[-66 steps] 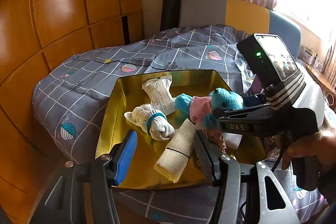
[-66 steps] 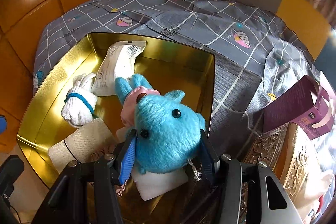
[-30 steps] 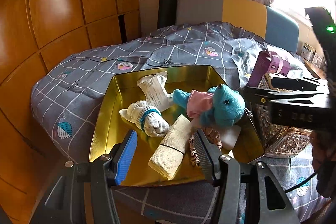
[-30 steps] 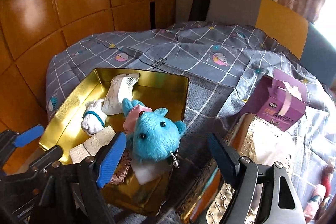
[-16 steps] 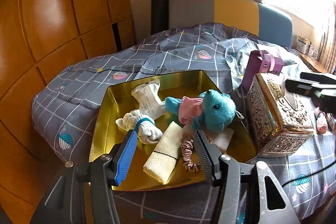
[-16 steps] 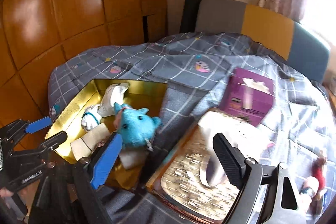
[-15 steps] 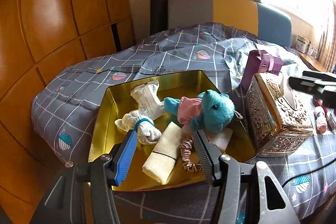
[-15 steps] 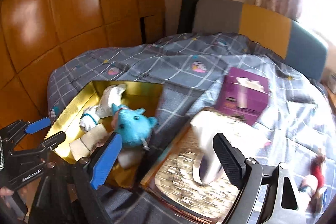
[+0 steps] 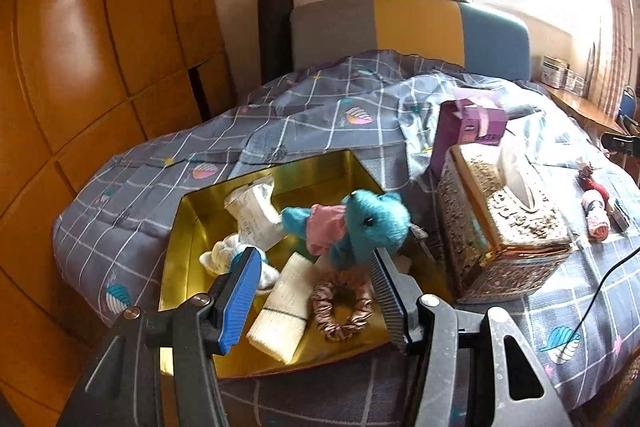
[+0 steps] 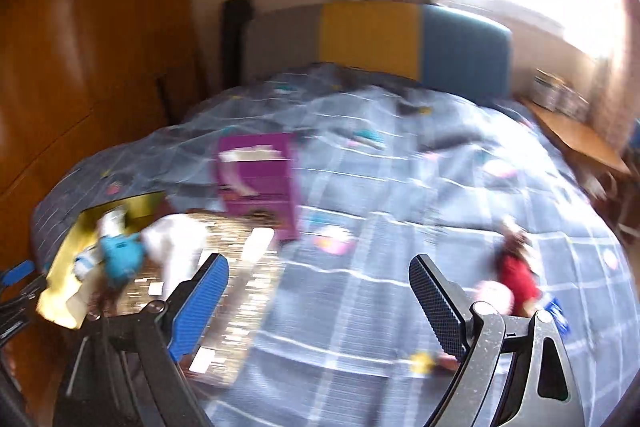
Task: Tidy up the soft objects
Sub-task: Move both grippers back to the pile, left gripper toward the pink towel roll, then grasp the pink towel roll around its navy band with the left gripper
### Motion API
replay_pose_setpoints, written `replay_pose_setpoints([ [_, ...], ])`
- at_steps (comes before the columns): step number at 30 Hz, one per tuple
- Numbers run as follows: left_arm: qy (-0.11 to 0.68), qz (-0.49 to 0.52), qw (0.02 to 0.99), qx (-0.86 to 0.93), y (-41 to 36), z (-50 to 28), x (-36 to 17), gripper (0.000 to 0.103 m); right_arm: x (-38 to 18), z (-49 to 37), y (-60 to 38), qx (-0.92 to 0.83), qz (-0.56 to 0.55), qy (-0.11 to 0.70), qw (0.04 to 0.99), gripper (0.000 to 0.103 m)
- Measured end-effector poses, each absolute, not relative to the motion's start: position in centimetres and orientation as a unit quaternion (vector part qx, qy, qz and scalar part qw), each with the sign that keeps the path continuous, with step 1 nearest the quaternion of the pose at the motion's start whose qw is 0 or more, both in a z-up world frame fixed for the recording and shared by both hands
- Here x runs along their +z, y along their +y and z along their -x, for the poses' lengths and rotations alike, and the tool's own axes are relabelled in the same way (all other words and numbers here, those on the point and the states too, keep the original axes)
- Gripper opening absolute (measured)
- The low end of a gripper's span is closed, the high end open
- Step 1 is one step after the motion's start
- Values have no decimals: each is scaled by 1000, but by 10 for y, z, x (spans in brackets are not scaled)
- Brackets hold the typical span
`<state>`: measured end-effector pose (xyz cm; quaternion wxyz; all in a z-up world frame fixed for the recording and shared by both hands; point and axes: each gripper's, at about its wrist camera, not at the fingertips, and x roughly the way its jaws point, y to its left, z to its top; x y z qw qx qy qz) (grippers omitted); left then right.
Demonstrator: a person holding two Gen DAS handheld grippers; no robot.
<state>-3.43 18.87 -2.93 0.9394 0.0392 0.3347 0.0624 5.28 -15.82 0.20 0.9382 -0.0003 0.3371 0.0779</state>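
Observation:
A gold tray (image 9: 188, 227) lies on the bed. In it are a blue teddy bear (image 9: 360, 223) in a pink shirt, a white sock roll (image 9: 228, 259), a beige cloth roll (image 9: 284, 307), a pink scrunchie (image 9: 340, 307) and a white packet (image 9: 252, 215). My left gripper (image 9: 316, 271) is open and empty, just in front of the tray. My right gripper (image 10: 320, 279) is open and empty over the quilt. A red and pink soft toy (image 10: 516, 279) lies to its right, and shows in the left wrist view (image 9: 596, 203). The right wrist view is blurred.
An ornate gold tissue box (image 9: 500, 227) stands right of the tray, with a purple tissue box (image 9: 468, 131) behind it. The bed has a grey checked quilt (image 9: 320, 107) and a padded headboard (image 9: 416, 27). Wooden wall panels (image 9: 80, 67) are at the left.
My right gripper has let go of the blue bear into the tray, opened, and swung right across the bed toward the red and pink toy. My left gripper has stayed open and drawn back slightly.

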Motion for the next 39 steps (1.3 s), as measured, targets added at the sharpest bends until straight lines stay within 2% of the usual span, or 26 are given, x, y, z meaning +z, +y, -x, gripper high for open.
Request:
replay_pose_setpoints([
  [9,316,-65,946,22,153,31,-7,57,-11,-58,-280,-63,-55,342,936,92],
  [16,300,-87,950,-18,118,24,12,57,-42,-53,-369,-177,-118,351,912,92],
  [21,291,-102,948,-75,80,18,23,57,-62,-43,-416,-229,-215,353,881,92],
  [31,310,-117,922,-199,-13,-4,26,57,-71,-26,-440,-247,-301,347,853,93],
  [39,365,-129,882,-269,-101,-36,-2,57,-83,-20,-454,-255,-348,353,830,93],
])
